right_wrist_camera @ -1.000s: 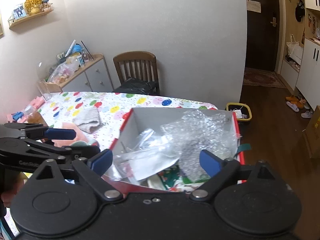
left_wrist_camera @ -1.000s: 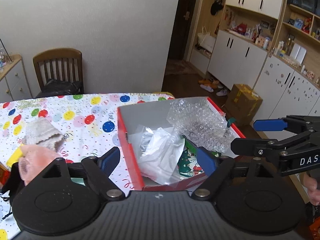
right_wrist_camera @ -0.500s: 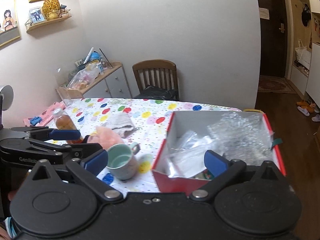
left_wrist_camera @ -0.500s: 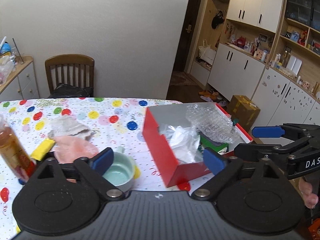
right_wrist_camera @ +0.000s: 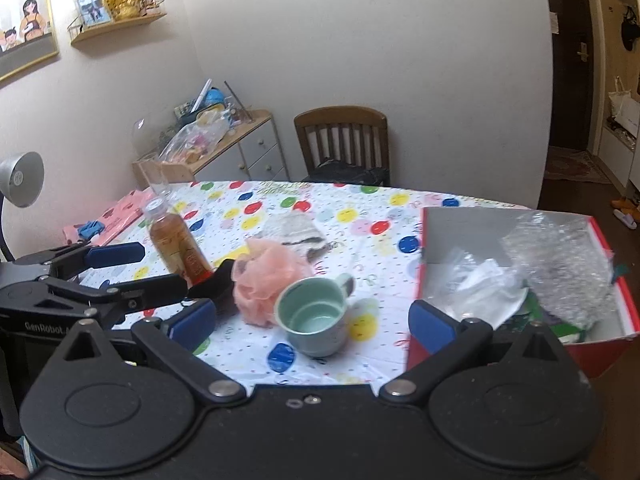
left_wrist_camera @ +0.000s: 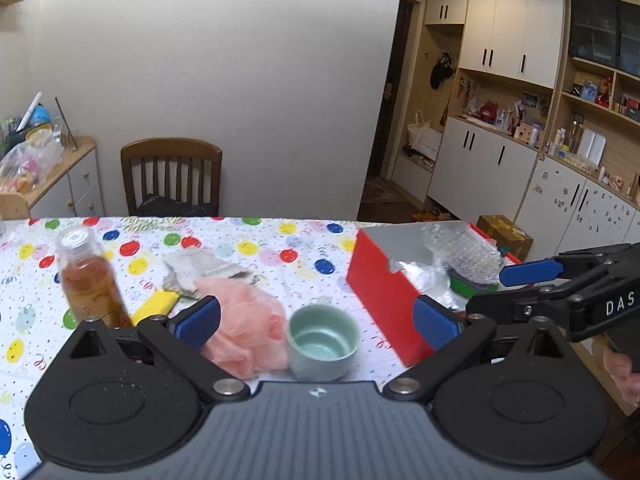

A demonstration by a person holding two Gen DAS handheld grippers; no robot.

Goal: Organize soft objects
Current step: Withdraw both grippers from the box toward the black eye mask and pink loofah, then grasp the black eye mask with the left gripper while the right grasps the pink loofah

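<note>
Gaping wide w/ nothing held, both tools [left_wrist_camera: 316, 320] [right_wrist_camera: 312, 322], red box [left_wrist_camera: 384, 296] bottom hidden.

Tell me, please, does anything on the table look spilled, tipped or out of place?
Nothing is spilled or tipped: the bottle and green mug stand upright. Only the bubble wrap bulges above the red box's rim, loosely stuffed rather than packed flat.

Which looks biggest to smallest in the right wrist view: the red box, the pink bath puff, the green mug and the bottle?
1. Red box, clearly the largest.
2. Pink bath puff and green mug: look alike, and the mug sits nearer the camera.
3. Bottle: slimmest, partly hidden.
</note>
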